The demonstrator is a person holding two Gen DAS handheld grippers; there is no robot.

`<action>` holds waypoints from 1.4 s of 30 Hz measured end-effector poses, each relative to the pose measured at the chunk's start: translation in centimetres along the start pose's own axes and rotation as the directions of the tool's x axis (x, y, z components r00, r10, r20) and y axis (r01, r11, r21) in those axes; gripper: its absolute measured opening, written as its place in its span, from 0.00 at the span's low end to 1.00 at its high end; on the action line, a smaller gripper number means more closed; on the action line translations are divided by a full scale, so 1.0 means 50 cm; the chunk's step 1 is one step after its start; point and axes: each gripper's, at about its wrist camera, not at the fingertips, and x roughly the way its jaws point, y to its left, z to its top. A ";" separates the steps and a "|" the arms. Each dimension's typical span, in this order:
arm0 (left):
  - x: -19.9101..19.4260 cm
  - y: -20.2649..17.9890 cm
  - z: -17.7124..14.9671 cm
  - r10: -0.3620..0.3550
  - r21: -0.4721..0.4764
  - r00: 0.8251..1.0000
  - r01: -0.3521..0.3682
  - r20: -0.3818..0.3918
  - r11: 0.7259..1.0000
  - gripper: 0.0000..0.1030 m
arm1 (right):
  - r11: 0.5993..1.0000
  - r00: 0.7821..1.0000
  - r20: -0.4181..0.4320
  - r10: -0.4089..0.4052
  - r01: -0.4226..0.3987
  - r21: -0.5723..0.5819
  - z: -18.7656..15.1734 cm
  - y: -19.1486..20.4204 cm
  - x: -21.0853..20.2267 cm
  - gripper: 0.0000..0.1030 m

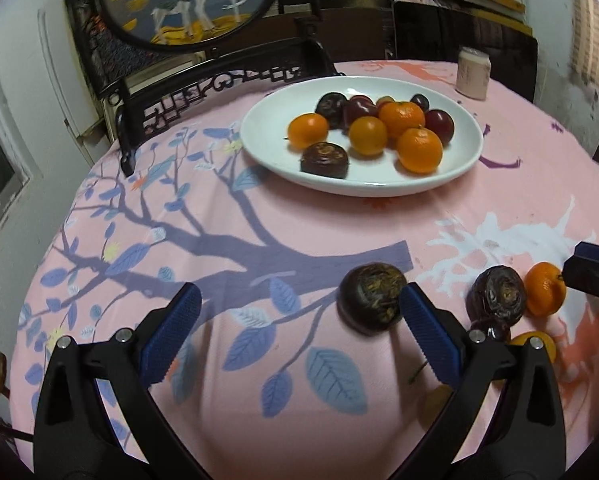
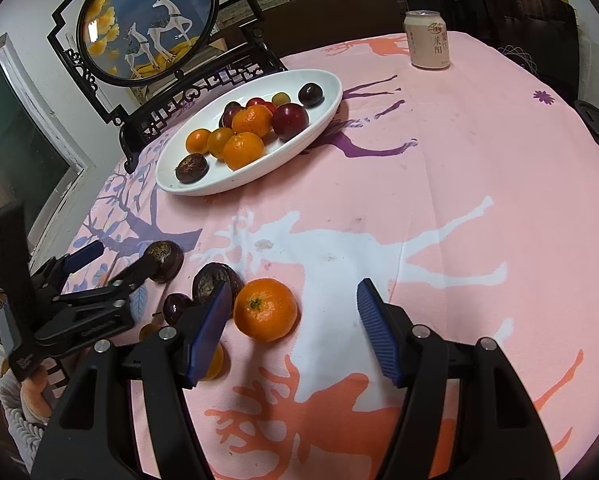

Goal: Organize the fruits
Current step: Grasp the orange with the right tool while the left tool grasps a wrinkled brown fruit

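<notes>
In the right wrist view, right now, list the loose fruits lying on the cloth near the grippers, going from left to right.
Dark wrinkled fruit by the left gripper → small dark plum → second dark wrinkled fruit → mandarin. The yellowish fruits behind the right gripper's finger are left out: too hidden to place.

The room light was soft and rather dim, coming from above. On the white plate (image 2: 319, 128) there was a weak glare, and the fruits in it threw short soft shadows. Near the plate the pictures were sharp. Far from the plate, both fisheye views bent strongly, darkened, and blurred slightly.
</notes>
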 end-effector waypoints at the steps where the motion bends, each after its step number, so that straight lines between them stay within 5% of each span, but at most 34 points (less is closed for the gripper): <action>1: 0.004 -0.009 0.000 0.006 0.018 1.000 -0.006 0.000 1.000 0.98 | 1.000 1.000 0.001 0.000 0.000 -0.001 0.000 0.000 0.000 0.64; 6: 0.020 -0.045 -0.002 0.000 0.105 1.000 0.001 -0.013 0.994 0.90 | 1.000 1.000 0.005 0.002 -0.002 -0.004 0.000 0.002 -0.003 0.64; 8: 0.020 -0.042 -0.003 -0.070 0.085 0.997 0.072 -0.029 0.994 0.55 | 1.000 1.000 0.003 0.000 0.000 -0.008 0.000 0.002 -0.002 0.64; 10: 0.024 -0.032 -0.005 -0.151 0.056 0.987 0.153 -0.052 0.987 0.41 | 1.000 1.000 0.000 0.001 -0.001 -0.011 0.000 0.003 0.000 0.64; 18: 0.019 0.054 -0.011 -0.029 -0.089 0.999 0.025 -0.042 0.996 0.41 | 1.000 1.000 -0.016 0.011 -0.011 -0.024 -0.005 0.009 0.005 0.64; 21: 0.028 0.076 -0.011 -0.034 -0.140 0.998 0.025 -0.059 0.990 0.41 | 0.999 0.999 -0.032 0.015 -0.017 -0.036 -0.010 0.013 0.012 0.64; 36: 0.031 0.054 -0.014 -0.012 -0.087 0.998 0.007 -0.063 0.996 0.42 | 0.995 0.999 -0.035 0.010 -0.013 -0.102 -0.019 0.035 0.023 0.63; 42: 0.032 0.049 -0.015 -0.002 -0.078 0.998 -0.003 -0.061 0.997 0.42 | 0.988 0.999 -0.040 -0.035 0.028 -0.151 -0.025 0.047 0.042 0.46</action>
